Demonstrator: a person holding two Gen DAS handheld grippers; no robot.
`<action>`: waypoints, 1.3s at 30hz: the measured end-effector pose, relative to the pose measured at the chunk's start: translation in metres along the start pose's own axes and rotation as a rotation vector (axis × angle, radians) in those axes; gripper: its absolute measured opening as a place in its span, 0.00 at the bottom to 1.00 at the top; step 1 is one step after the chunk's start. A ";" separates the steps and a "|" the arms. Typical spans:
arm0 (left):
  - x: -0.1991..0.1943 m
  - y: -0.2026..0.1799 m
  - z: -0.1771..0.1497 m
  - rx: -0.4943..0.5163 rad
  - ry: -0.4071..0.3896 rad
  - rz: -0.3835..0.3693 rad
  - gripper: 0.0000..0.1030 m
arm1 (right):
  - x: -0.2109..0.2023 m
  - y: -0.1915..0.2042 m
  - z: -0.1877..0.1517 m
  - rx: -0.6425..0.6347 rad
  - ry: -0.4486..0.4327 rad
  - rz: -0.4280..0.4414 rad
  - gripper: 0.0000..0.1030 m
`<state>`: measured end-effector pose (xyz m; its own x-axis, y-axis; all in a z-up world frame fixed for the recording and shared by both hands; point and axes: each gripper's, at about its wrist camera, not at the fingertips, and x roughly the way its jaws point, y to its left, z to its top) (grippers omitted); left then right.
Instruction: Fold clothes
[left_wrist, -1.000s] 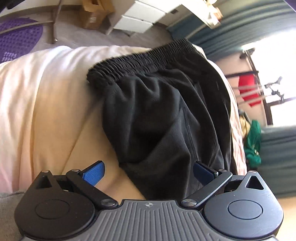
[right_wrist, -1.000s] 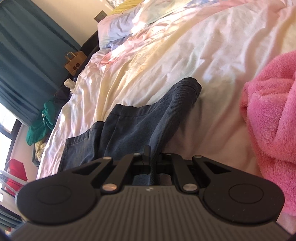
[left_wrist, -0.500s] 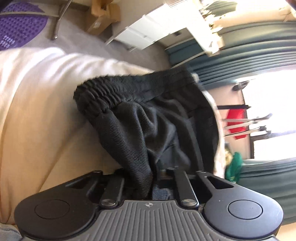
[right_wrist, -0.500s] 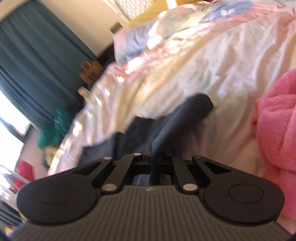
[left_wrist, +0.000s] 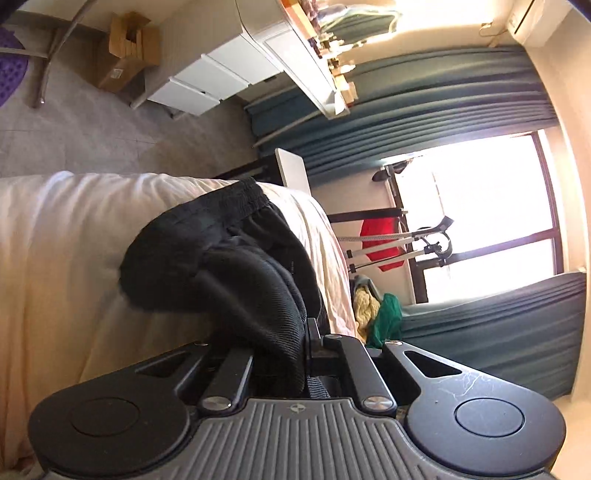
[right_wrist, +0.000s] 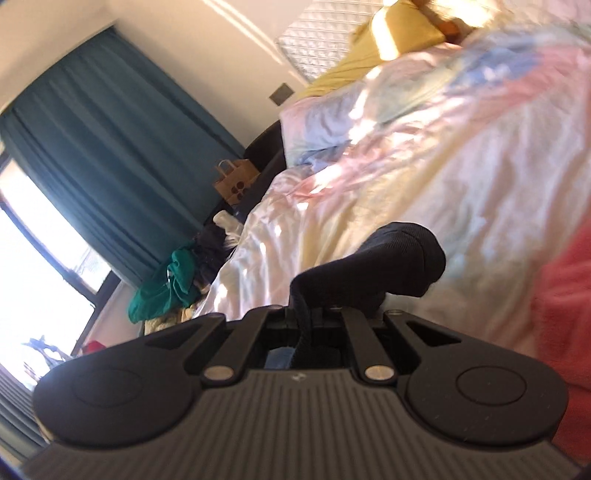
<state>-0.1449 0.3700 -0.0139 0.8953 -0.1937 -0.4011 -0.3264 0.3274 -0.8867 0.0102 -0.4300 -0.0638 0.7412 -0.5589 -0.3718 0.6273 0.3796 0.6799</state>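
Note:
Black shorts (left_wrist: 221, 266) with an elastic waistband lie on the pale bed cover (left_wrist: 55, 240). My left gripper (left_wrist: 306, 332) is shut on a bunched fold of the shorts and holds it raised off the bed. In the right wrist view my right gripper (right_wrist: 301, 317) is shut on another edge of the black shorts (right_wrist: 388, 262), which arch up above the bed cover (right_wrist: 461, 192). The fingertips of both grippers are buried in cloth.
A pink fleece blanket (right_wrist: 565, 314) lies at the right on the bed. Pillows (right_wrist: 388, 40) sit at the head. A green garment pile (left_wrist: 384, 317) and drying rack (left_wrist: 399, 243) stand by the window. White drawers (left_wrist: 207, 81) and a cardboard box (left_wrist: 125, 51) stand on the floor.
My left gripper closed on the shorts and lifted them. My right gripper, shut throughout, also rose with its edge; the shorts have bunched up off the bed.

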 end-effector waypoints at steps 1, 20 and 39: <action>0.009 -0.006 0.006 0.005 -0.001 0.000 0.07 | 0.007 0.013 0.000 -0.029 -0.006 0.003 0.05; 0.394 -0.079 0.090 0.021 0.007 0.275 0.10 | 0.290 0.180 -0.120 -0.371 0.073 -0.122 0.06; 0.324 -0.057 0.039 0.161 0.080 0.123 0.78 | 0.155 0.014 -0.056 0.252 0.132 0.087 0.71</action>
<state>0.1755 0.3246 -0.0841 0.8228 -0.2135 -0.5267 -0.3735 0.4954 -0.7843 0.1470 -0.4699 -0.1469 0.8249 -0.4250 -0.3728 0.4929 0.2180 0.8423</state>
